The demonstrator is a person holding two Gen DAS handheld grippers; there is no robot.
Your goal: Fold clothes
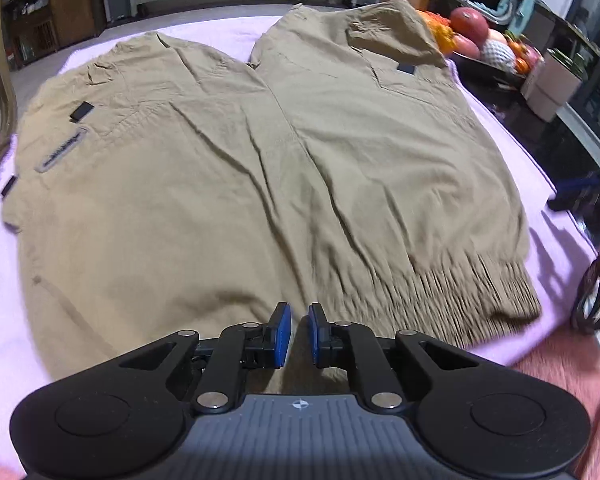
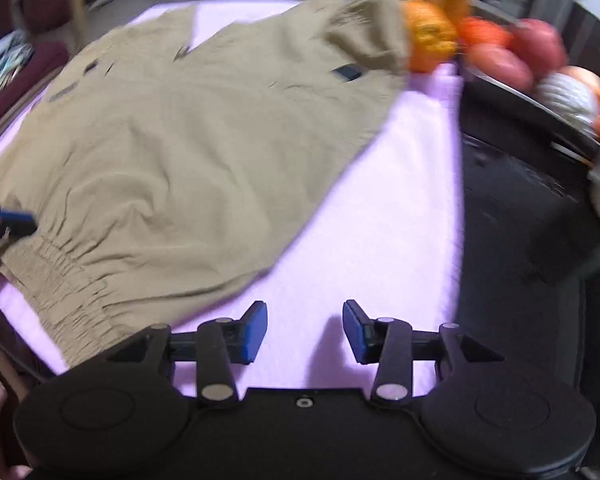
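The khaki shorts lie spread flat on the lilac-covered counter, legs pointing to 12 o'clock, gathered elastic waistband at 6. The left tongs are nearly closed over the waistband, gripping nothing visible; the right tongs gape wide, empty. Probably leg-over-leg folding comes next, needing an edge pinch. The fabric is thin, crinkly weave.

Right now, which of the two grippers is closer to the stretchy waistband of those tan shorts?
Left. The left gripper sits right at the waistband, over the shorts' near edge. The right gripper hovers over bare lilac cloth, off to the shorts' side.
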